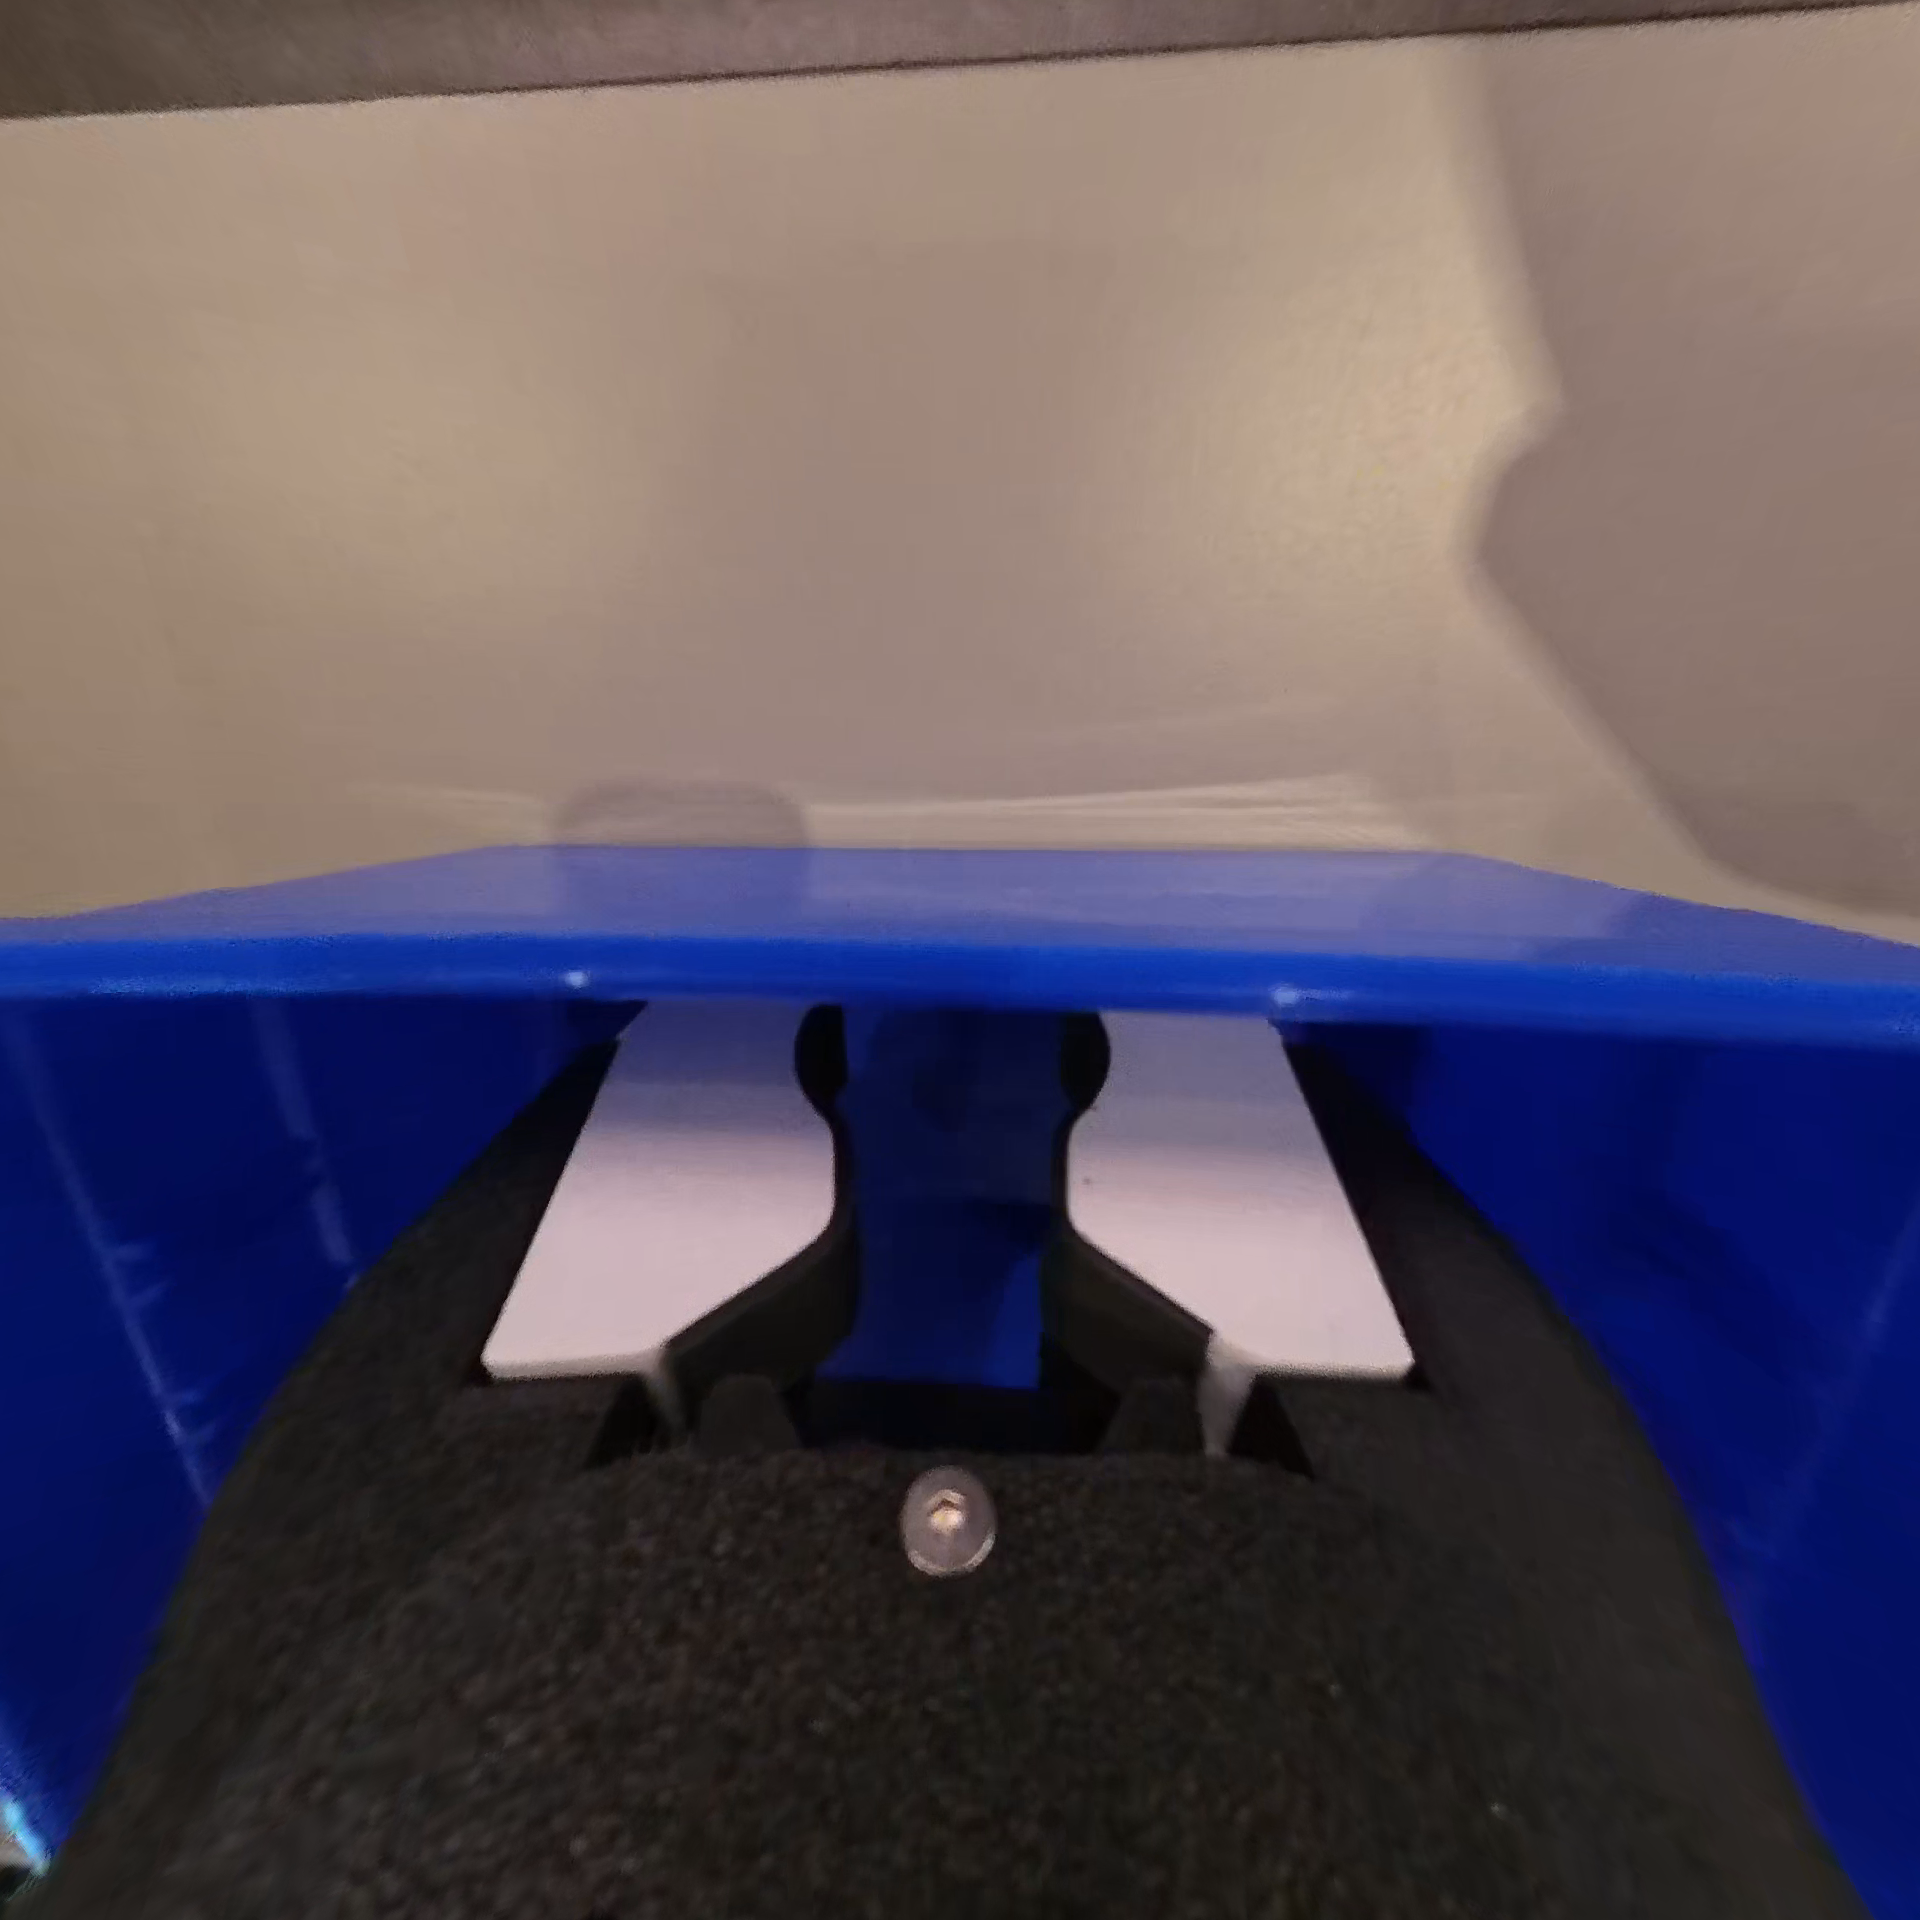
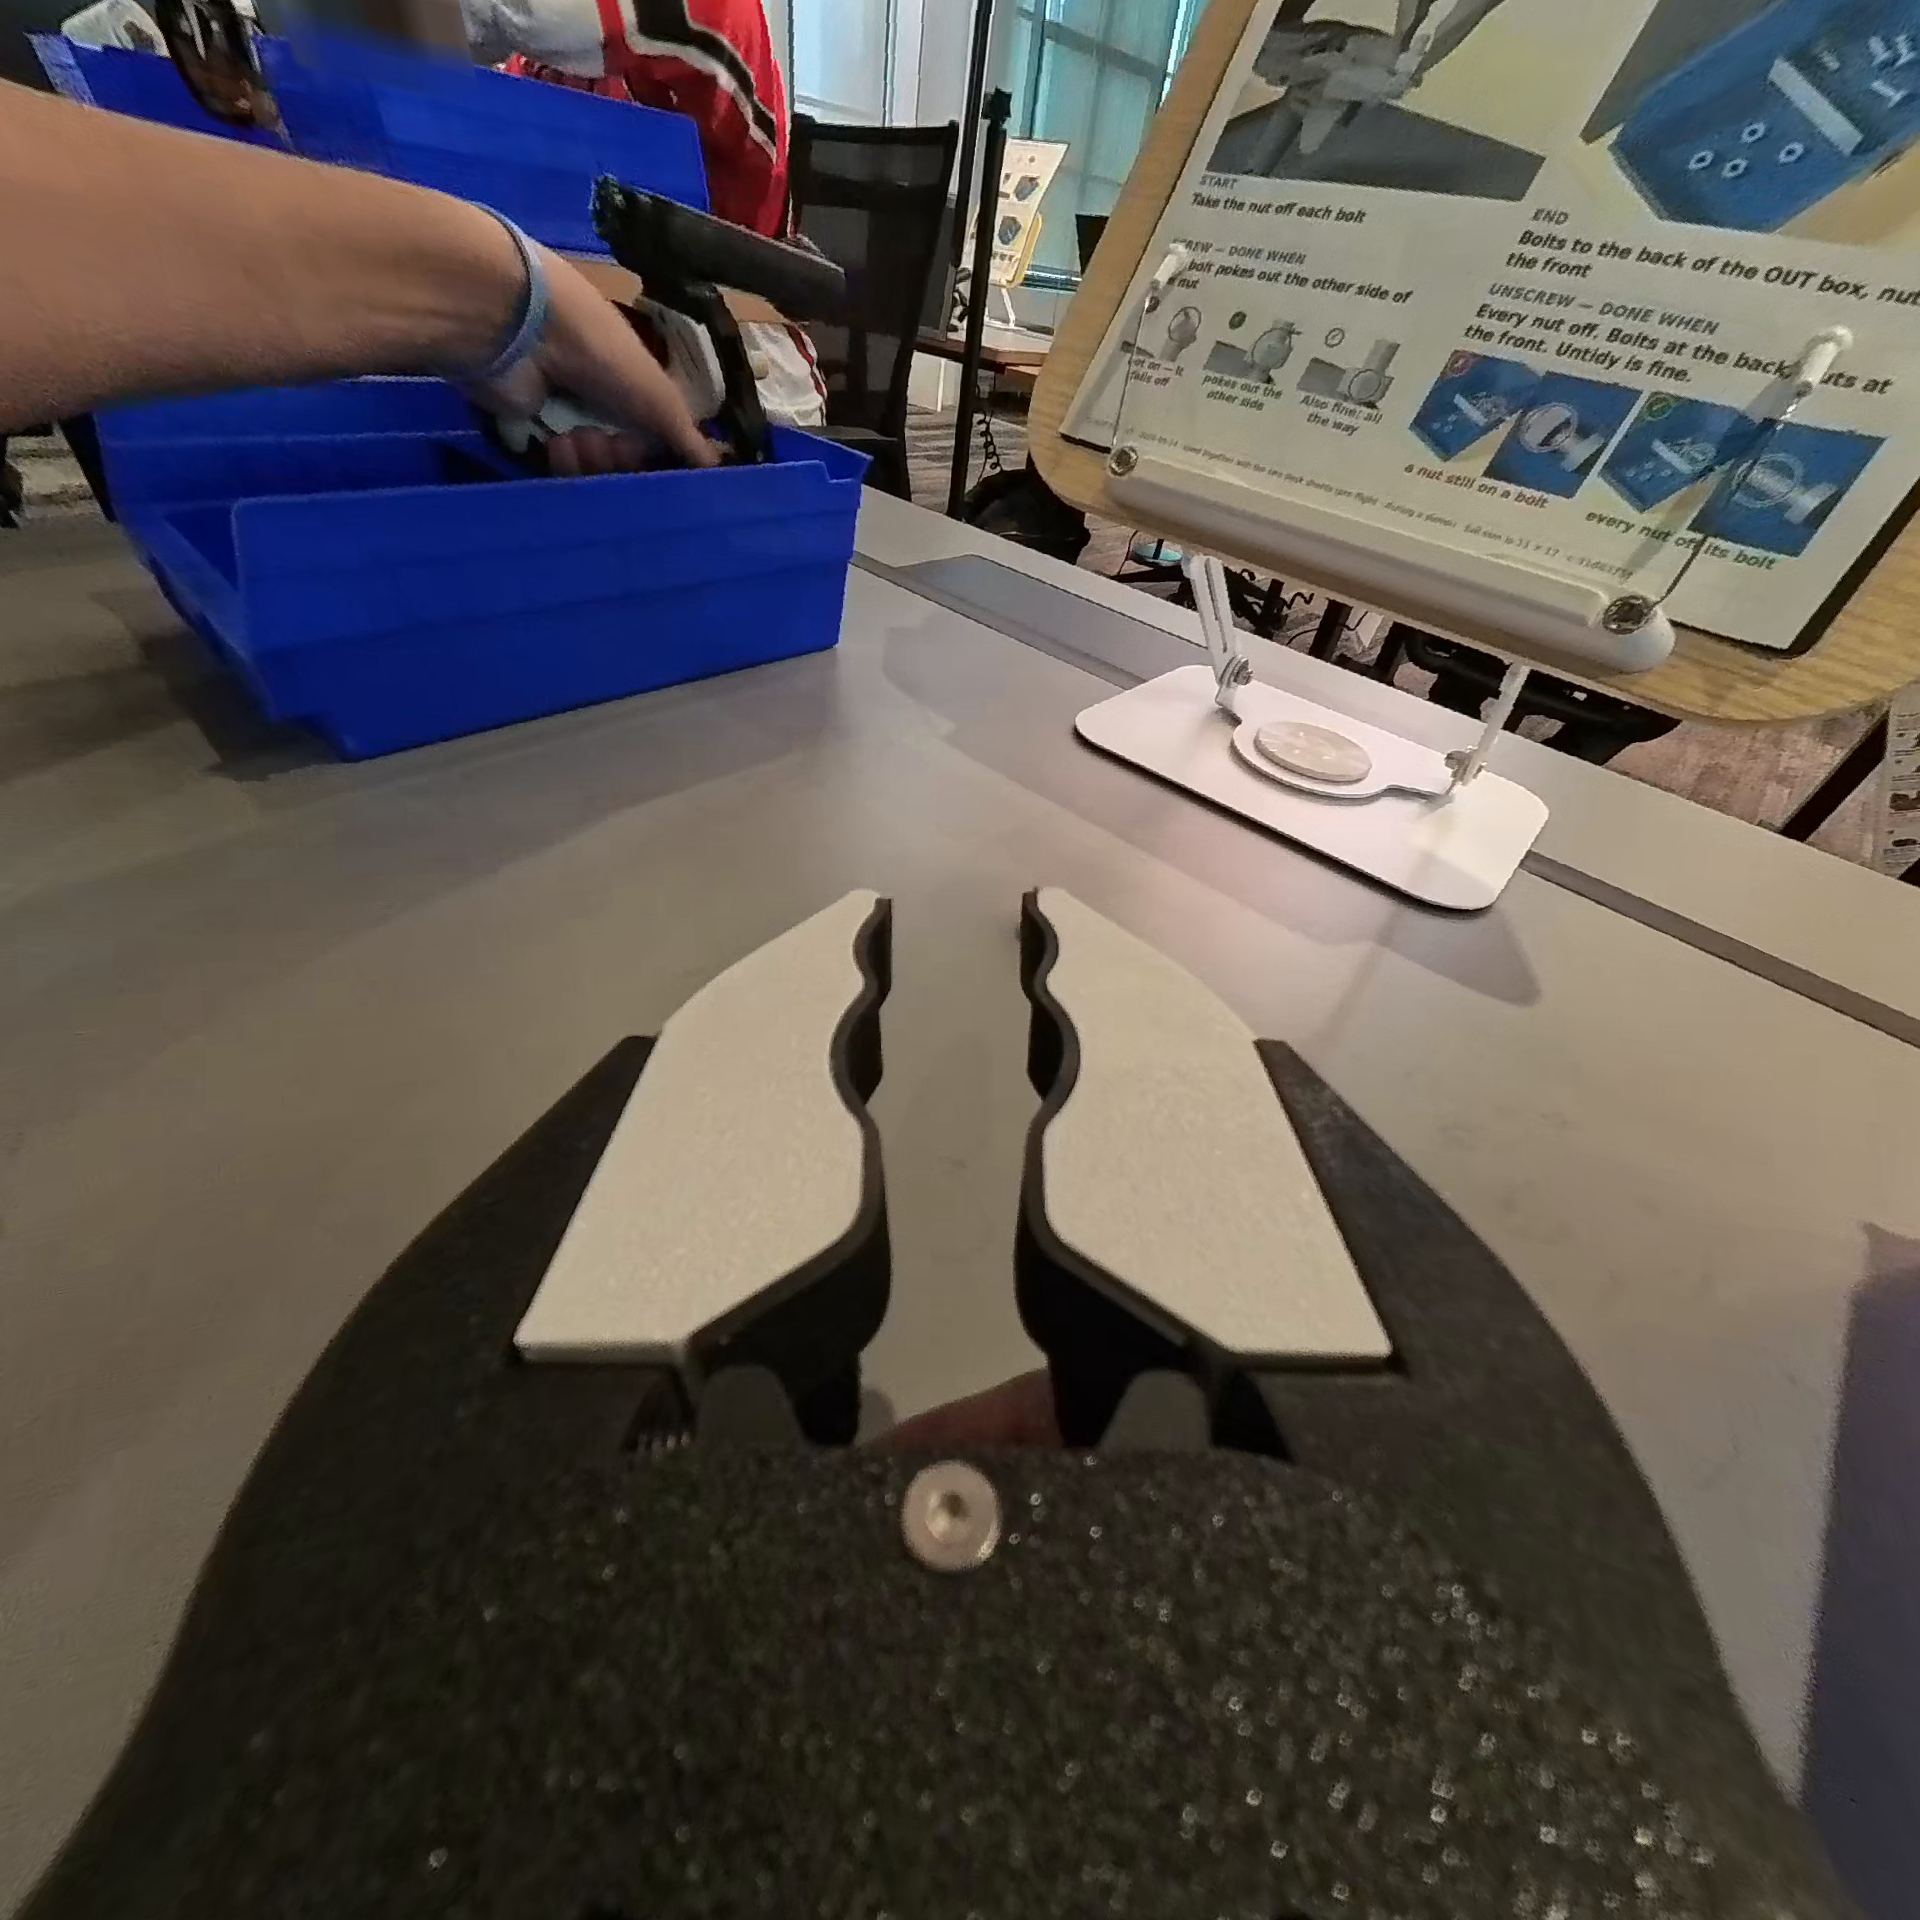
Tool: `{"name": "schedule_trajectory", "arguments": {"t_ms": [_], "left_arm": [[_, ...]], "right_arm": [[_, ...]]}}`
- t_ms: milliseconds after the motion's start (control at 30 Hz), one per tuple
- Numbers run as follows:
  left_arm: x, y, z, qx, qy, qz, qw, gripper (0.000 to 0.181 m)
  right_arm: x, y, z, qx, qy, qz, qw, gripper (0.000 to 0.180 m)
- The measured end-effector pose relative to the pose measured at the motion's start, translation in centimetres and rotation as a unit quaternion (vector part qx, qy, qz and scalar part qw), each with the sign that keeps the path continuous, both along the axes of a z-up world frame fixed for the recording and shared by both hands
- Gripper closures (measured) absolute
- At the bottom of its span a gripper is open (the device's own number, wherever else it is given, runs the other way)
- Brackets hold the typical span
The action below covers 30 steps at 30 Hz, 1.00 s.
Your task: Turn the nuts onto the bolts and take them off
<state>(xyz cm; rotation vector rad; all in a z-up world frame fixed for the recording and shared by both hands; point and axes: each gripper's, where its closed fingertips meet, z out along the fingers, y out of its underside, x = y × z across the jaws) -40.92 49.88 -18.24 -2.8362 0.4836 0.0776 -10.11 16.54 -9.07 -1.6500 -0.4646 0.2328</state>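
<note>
My left gripper [image 1: 951, 1049] reaches into a blue bin [image 1: 935, 935]. The bin's rim crosses the view just above the fingertips. The jaws stand apart with only blue plastic showing between them. No nut or bolt shows in either view. In the right wrist view a person's hand [image 2: 582, 353] holds the left gripper's black body [image 2: 717, 260] down inside the blue divided bin [image 2: 520, 592]; its fingertips are hidden by the bin wall. My right gripper [image 2: 954, 935] hovers low over the grey table [image 2: 623, 883], jaws slightly apart and empty.
A second blue bin [image 2: 468, 135] stands behind the first at far left. An instruction board [image 2: 1455, 312] on a white stand base [image 2: 1320, 779] stands at the right. A person in red and chairs are beyond the table's far edge. My hands' fingertips stand some 45 cm from each other.
</note>
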Motion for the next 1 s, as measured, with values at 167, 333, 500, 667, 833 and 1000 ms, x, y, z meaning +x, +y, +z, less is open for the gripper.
{"name": "schedule_trajectory", "arguments": {"t_ms": [167, 333, 500, 667, 833, 1000], "left_arm": [[-0.6, -0.1, 0.0, 0.007, 0.015, -0.008, 1.000, 0.160], [-0.4, -0.8, 0.3, 0.001, 0.013, -0.027, 1.000, 0.173], [-0.8, -1.8, 1.0, -0.001, 0.007, -0.051, 0.999, 0.173], [0.1, -2.9, 5.5, 0.049, -0.025, -0.120, 0.991, 0.174], [5.9, -9.3, 14.2, 0.195, -0.109, -0.370, 0.902, 0.174], [12.8, -19.7, 20.4, 0.415, -0.151, -0.546, 0.711, 0.174]], "right_arm": [[0.1, 0.0, 0.0, -0.001, 0.002, -0.002, 1.000, 0.157], [0.3, 0.0, -0.1, -0.003, 0.005, -0.003, 1.000, 0.157], [0.2, 0.0, 0.0, -0.002, 0.004, -0.003, 1.000, 0.158], [0.4, 0.0, 0.0, 0.000, 0.006, -0.006, 1.000, 0.158], [0.6, 0.2, 0.1, 0.001, 0.007, -0.010, 1.000, 0.158], [0.9, 0.3, 0.2, 0.003, 0.006, -0.017, 1.000, 0.158]]}}
